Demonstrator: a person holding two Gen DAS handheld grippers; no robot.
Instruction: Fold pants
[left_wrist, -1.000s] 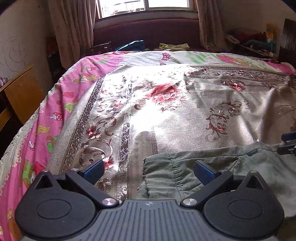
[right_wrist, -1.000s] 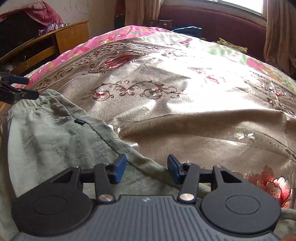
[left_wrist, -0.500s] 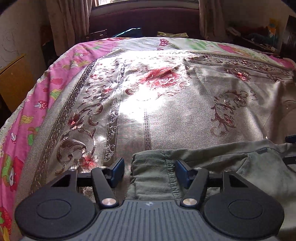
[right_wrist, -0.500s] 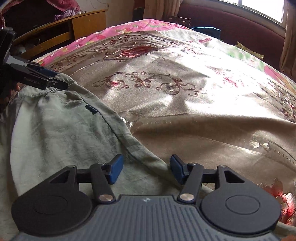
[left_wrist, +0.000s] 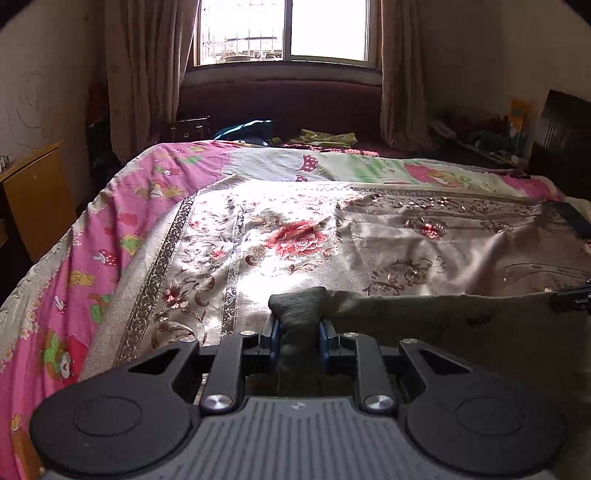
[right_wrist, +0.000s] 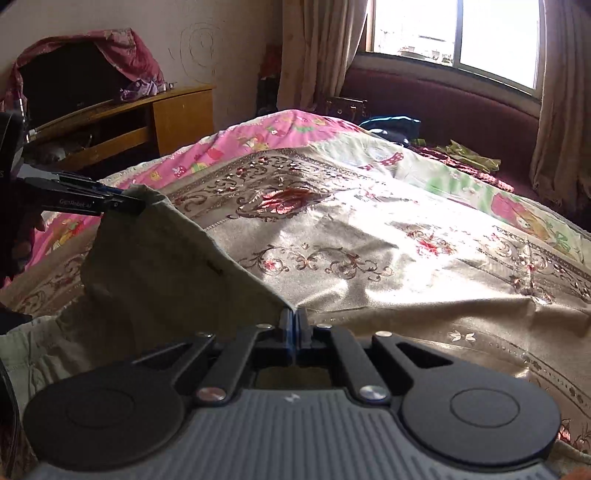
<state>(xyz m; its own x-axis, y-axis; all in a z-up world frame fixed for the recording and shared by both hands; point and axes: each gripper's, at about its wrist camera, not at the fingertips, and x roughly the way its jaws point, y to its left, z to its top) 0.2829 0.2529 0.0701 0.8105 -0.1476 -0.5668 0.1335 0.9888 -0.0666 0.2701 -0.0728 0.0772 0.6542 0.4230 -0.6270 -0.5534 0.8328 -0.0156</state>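
Olive-green cotton pants (left_wrist: 424, 314) lie at the near edge of the bed, on a shiny beige bedspread with red flower embroidery (left_wrist: 295, 240). Their top edge is held up off the cover between the two tools.

Left gripper (left_wrist: 298, 334): jaws have just been closing. They now pinch a thick bunched corner of the pants, which pokes up past the blue pads.

Right gripper (right_wrist: 293, 325): jaws have just been closing. They are now pressed almost together on a thin edge of the same cloth.

In the right wrist view the fabric hangs as a slack sheet between both grips.

Step in hand, by my reading: grasp made, lift for the fold starting.

Next move likely calls for carrying both corners together at even height, cloth kept taut, then laying that edge over the rest of the garment. A slip from the thin right-hand pinch is the risk.
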